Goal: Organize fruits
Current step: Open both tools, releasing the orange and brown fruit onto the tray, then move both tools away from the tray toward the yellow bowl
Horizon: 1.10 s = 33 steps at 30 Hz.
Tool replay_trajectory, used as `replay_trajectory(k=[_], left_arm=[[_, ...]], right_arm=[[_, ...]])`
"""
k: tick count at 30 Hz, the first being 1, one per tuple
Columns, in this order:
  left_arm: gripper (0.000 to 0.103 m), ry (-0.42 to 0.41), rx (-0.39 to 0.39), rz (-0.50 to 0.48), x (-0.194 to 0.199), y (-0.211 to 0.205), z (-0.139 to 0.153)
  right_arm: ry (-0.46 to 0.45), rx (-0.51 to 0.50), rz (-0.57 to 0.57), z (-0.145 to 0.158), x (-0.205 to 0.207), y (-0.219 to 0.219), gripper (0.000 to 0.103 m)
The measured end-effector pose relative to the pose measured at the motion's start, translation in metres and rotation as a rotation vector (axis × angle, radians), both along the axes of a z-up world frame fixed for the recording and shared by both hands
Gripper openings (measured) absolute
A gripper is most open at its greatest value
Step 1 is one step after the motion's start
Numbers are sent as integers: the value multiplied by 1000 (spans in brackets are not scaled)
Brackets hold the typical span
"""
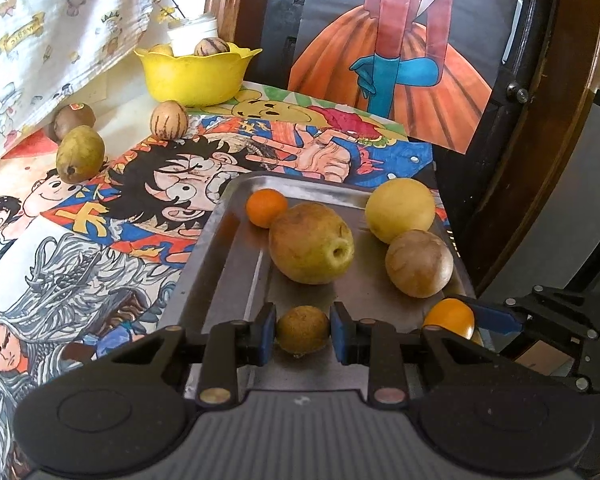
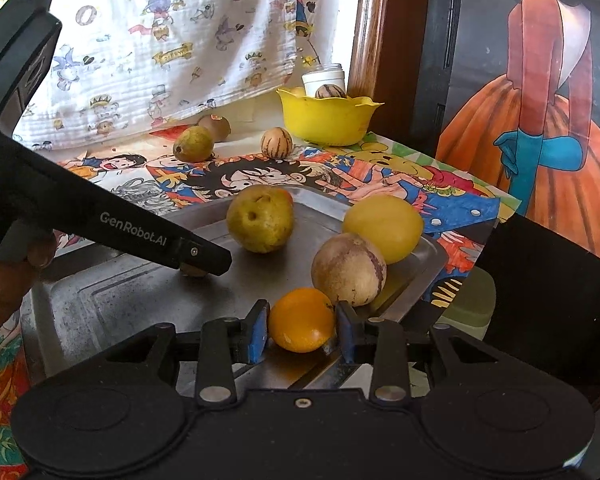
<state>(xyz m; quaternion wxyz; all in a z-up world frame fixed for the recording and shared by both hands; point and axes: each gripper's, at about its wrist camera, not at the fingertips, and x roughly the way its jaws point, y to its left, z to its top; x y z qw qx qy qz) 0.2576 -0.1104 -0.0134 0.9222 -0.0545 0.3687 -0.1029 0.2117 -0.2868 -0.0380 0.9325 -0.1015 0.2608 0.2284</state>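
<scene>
A metal tray (image 1: 236,240) (image 2: 112,300) holds several fruits. My left gripper (image 1: 303,330) is shut on a small brown-green fruit (image 1: 302,329) at the tray's near edge. My right gripper (image 2: 302,326) is shut on an orange (image 2: 301,319), which also shows in the left wrist view (image 1: 450,316). On the tray lie a pear (image 1: 311,242) (image 2: 259,218), a small tangerine (image 1: 265,207), a yellow round fruit (image 1: 400,210) (image 2: 383,228) and a tan striped melon (image 1: 419,263) (image 2: 348,269).
A yellow bowl (image 1: 196,74) (image 2: 327,118) with fruit stands at the back. Beside it on the cartoon cloth lie a striped fruit (image 1: 169,121) (image 2: 276,143), a green pear (image 1: 80,154) (image 2: 193,144) and a kiwi (image 1: 73,119) (image 2: 215,126). A curtain hangs behind.
</scene>
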Motion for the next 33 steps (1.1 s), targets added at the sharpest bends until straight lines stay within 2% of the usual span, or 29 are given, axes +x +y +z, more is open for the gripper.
replay_trajectory(k=[9,14,16,21,23,25,30,33], left_arm=[[32,26,-25,9,1,4,0],[41,29,-54,31,-1,10,3],[51,24,-66,42,-4,14,6],[60,5,-75,66,-15,22,13],[67,1,-72,76,-20,25,16],[78,-11,-70,86,-26,29,21],[94,-55,-55,97,-48,40,32],[102,-76,-42,112,-62,47,36]], right_arm=[[1,-4,6,2,-4,3,51],[-1,5,3,6,-10,1,61],[-2,12,-4,9,-13,0,65],[3,37,-27,16,-24,-5,76],[5,48,-37,19,-30,-7,80],[2,59,-46,22,-37,-8,84],[13,92,-64,29,-56,-10,97],[31,112,-73,32,-67,-10,101]])
